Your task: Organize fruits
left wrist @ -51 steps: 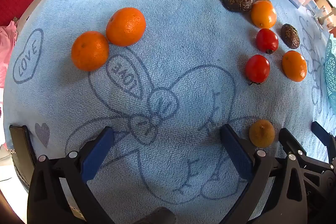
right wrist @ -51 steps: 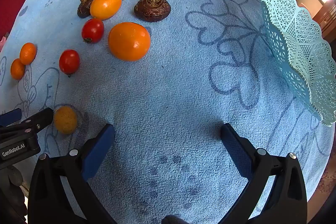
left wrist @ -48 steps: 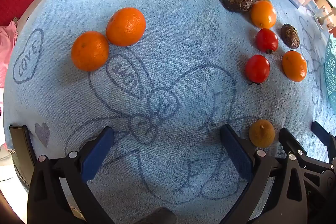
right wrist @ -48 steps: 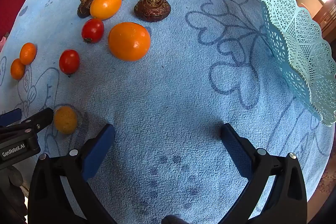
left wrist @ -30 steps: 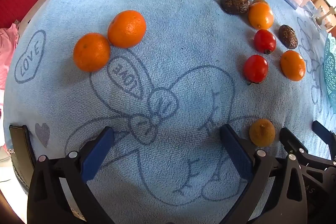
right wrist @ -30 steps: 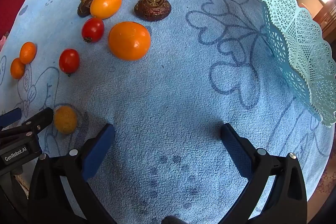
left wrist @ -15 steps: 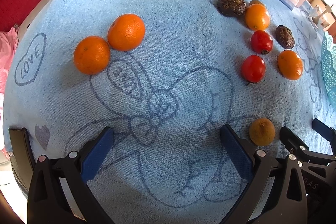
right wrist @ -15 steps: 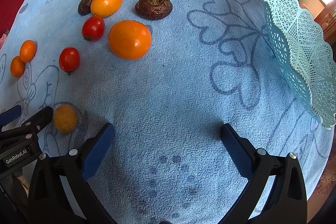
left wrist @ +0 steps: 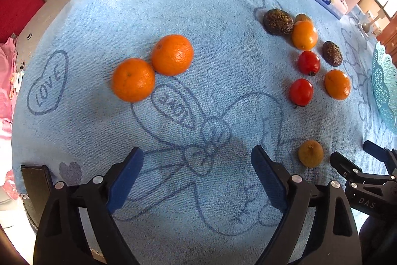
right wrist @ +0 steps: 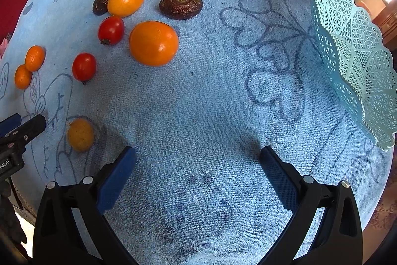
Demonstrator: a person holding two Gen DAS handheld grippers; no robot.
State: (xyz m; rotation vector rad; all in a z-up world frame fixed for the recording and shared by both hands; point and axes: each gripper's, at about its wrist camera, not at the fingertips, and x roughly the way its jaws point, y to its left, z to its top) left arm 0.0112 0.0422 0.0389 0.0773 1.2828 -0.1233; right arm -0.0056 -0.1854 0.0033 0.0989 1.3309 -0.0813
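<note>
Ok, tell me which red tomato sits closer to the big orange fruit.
The upper tomato, just below the oval orange fruit. It nearly touches the big orange fruit's left side, while the lower tomato lies farther down-left with bare cloth between.

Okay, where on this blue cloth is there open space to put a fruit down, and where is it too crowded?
Bare cloth lies between the big orange fruit and the teal basket, and ahead of the right gripper. More lies between the two mandarins and the red tomatoes. The far cluster around the dark brown fruit is crowded.
</note>
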